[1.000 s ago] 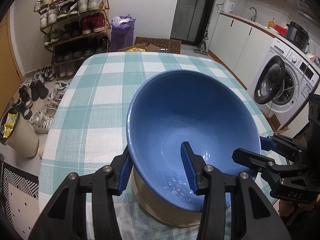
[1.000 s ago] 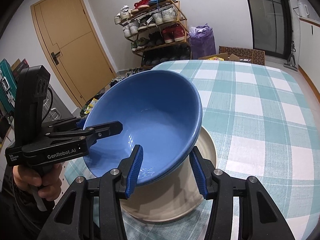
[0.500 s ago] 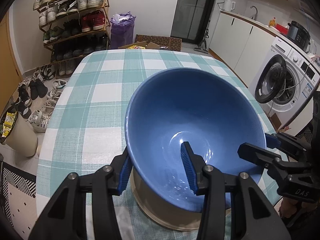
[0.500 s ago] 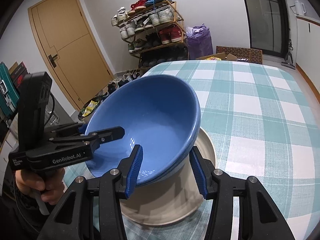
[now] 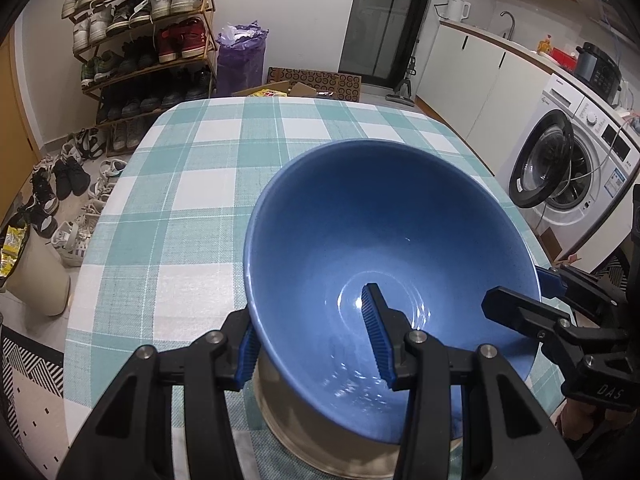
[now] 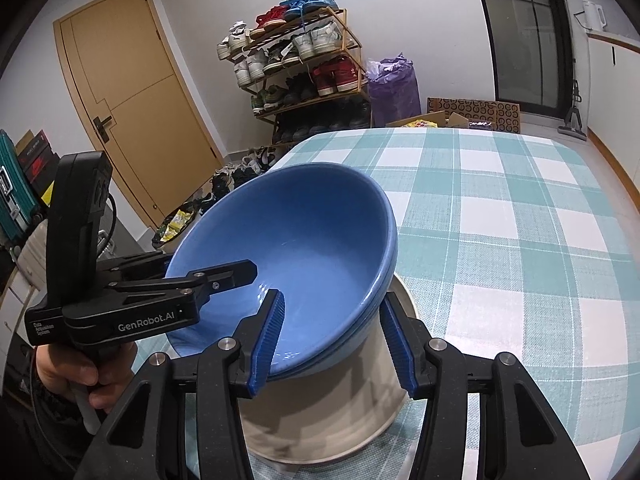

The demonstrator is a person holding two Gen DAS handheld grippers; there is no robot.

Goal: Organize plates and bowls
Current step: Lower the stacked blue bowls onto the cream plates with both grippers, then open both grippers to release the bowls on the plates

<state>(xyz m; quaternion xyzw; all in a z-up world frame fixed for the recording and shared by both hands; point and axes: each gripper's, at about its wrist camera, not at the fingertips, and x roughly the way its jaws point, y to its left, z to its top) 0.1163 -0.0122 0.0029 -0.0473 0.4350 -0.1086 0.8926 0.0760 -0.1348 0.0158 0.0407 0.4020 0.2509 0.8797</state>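
Both grippers straddle the blue bowl's [image 5: 384,240] rim to steady it over the cream bowl [image 6: 340,412]; left gripper [image 5: 312,344] fingers grasp its wall; right gripper [image 6: 332,344] fingers sit released.

A large blue bowl [image 5: 392,280] sits tilted on a cream plate [image 5: 320,440], over a table [image 5: 192,208] covered in teal-and-white check cloth. The left gripper [image 5: 312,344] straddles the bowl's near rim, one blue pad outside, the other inside. The right gripper [image 5: 536,300] reaches in from the right edge, straddling the rim there. Behind stand a shoe rack [image 5: 140,40], a purple bag [image 5: 242,56] and a washing machine [image 5: 568,176].
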